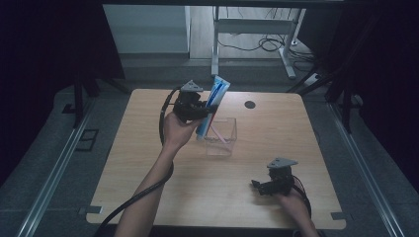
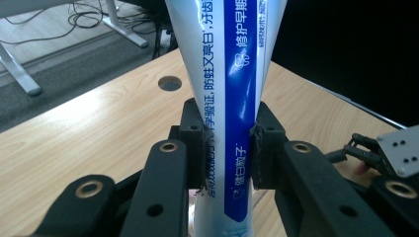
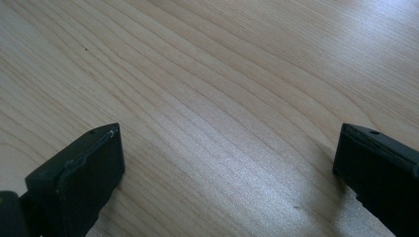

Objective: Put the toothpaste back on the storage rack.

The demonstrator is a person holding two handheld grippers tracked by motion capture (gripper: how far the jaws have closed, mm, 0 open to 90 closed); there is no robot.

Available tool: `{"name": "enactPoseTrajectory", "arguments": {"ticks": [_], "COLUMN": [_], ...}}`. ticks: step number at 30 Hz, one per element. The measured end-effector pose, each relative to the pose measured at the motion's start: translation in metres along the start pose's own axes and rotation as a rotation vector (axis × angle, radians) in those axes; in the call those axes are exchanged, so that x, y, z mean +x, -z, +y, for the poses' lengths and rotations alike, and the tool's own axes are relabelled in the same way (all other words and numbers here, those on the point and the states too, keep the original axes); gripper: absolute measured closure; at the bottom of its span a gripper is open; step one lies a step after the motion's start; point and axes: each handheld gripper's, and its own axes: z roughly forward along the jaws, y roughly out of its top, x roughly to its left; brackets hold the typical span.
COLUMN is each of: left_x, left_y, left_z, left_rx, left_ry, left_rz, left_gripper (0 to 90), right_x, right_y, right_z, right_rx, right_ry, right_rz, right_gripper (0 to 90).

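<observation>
My left gripper (image 1: 201,109) clamps the toothpaste tube (image 2: 232,98) mid-body, tilted over the clear plastic box (image 1: 221,143) at the table's far middle; it's light, soft and slick, so I'd grip low, while my right gripper (image 3: 227,163) rests released, near right.

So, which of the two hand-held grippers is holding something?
The left hand-held gripper: its jaws are shut on the blue and white toothpaste tube beside the clear container. The right hand-held gripper is open over bare table.
</observation>
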Motion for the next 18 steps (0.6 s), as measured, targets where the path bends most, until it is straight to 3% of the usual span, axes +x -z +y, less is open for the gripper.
{"name": "enactPoseTrajectory", "arguments": {"ticks": [18], "left_x": [-0.003], "left_y": [-0.032], "left_z": [0.007], "left_rx": [-0.044], "left_ry": [-0.009], "left_rz": [0.012], "left_gripper": [72.8], "right_x": [0.0], "right_y": [0.0], "right_z": [0.0], "right_rx": [0.0], "right_ry": [-0.001], "right_rz": [0.001], "right_gripper": [0.0]}}
